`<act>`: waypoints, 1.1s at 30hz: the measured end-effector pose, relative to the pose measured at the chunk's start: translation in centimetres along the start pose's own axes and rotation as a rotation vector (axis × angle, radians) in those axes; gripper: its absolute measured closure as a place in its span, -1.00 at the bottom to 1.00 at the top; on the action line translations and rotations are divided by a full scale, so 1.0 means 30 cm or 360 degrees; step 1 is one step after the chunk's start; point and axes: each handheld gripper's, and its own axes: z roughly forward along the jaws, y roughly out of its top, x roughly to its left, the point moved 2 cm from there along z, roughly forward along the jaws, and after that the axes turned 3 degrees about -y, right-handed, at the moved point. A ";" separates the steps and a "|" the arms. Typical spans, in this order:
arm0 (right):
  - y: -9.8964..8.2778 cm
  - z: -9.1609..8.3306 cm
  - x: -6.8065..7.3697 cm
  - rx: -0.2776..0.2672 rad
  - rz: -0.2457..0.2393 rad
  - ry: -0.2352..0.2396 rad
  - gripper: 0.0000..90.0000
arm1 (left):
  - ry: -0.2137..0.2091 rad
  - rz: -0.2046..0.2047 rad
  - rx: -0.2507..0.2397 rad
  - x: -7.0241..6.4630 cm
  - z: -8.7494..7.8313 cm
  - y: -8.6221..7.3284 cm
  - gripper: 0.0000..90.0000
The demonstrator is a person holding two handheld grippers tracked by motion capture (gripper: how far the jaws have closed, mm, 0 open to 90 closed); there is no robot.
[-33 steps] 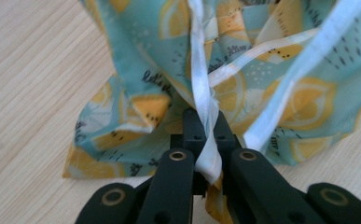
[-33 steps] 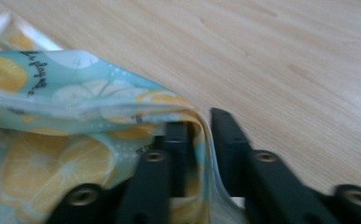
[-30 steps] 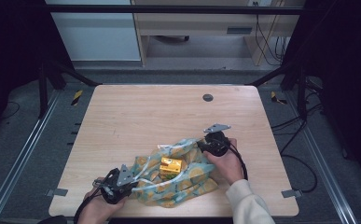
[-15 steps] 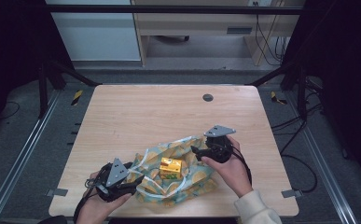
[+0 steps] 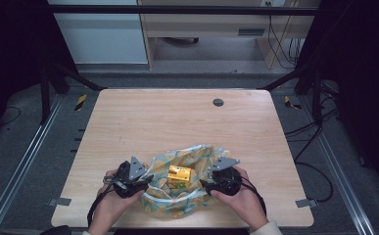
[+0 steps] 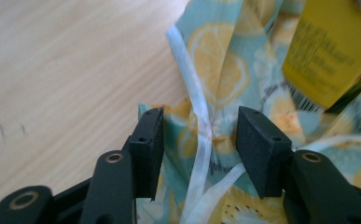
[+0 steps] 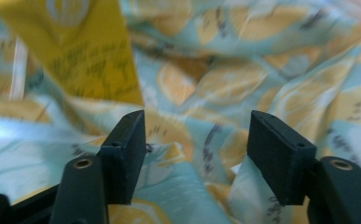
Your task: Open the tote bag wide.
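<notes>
Lemon-print bag (image 5: 177, 193) with yellow box (image 5: 178, 174) inside
Left gripper (image 5: 139, 182) and right gripper (image 5: 209, 184) flank the box, jaws apart and just closing, straddling the bag's fabric to regrip it.

Bright, even light on the table (image 5: 177, 122) from above, dark all around. Soft, faint shadows. Blurry box (image 7: 80, 51) and cloth (image 7: 243, 70) in right gripper view; sharper up close in left gripper view.

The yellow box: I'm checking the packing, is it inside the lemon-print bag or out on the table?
Inside. The yellow box lies in the mouth of the bag, with printed cloth around it on all sides.
</notes>
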 end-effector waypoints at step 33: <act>-0.015 -0.124 -0.004 -0.0148 -0.0087 -0.0063 -0.61 | 0.0050 -0.0126 -0.0416 0.034 -0.131 0.072 -0.58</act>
